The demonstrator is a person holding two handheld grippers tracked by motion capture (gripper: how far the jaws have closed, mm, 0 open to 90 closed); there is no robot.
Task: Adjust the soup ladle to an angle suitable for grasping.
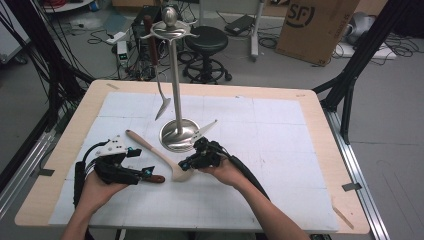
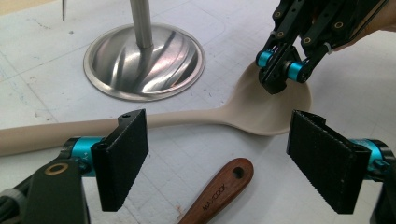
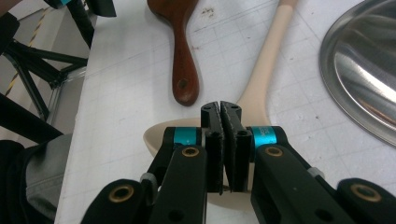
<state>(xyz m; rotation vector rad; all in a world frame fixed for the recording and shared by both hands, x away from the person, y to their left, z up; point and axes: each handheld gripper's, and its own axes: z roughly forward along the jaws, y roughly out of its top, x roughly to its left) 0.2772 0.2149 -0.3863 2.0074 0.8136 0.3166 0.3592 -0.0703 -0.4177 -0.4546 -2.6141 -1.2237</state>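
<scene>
Right gripper (image 3: 223, 140) clamped on spoon (image 1: 159, 154) bowl rim, centre of high view, below stand (image 1: 176, 80). Left gripper (image 2: 224, 154) gaping, empty. Risk — thin edge grip, long handle levers spoon loose on lift — may strike stand.

We read "SF" on the cardboard box (image 1: 316, 27) and, less surely, "MAXCOOK" on the brown wooden handle (image 2: 217, 192) lying on the table
</scene>
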